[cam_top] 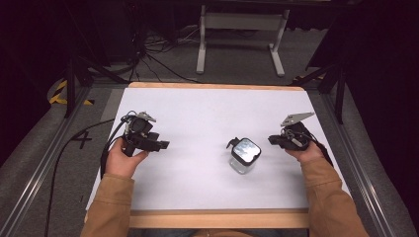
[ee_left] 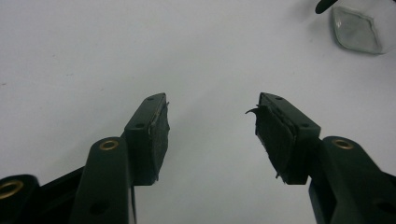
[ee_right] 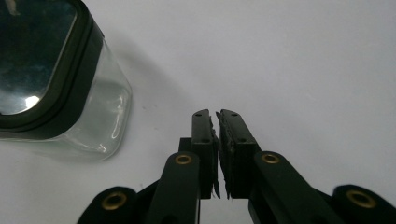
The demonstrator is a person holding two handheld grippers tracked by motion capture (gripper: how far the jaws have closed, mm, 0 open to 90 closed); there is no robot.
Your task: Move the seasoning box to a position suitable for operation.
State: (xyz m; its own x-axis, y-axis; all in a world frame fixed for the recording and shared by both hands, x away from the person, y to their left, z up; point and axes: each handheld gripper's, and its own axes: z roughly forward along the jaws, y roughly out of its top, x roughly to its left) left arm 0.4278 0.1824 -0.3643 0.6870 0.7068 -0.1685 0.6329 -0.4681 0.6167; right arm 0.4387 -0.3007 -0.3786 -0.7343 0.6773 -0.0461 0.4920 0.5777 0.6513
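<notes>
On the left of the white bench (cam_top: 197, 118), the left hand-held gripper (cam_top: 163, 145) hovers with its jaws spread wide and nothing between them; in the left gripper view its pads (ee_left: 159, 135) frame bare white surface, with the jar's glass base well off toward the upper right. Near the middle-right of the bench stands the square glass jar (cam_top: 243, 156), upright, its black-rimmed lid (cam_top: 245, 150) seated on top and a small black clasp or tab sticking out at its far-left corner. Just right of it, the right hand-held gripper (cam_top: 272, 139) points at the jar with its jaws pressed together, holding nothing; the right gripper view shows the jar (ee_right: 56, 84) close by but not touched.

This looks like the approach stage: neither tool has contact yet. The next move likely calls for the right jaws to part before closing on the jar or lid, while the left one travels across to steady the glass body.
</notes>
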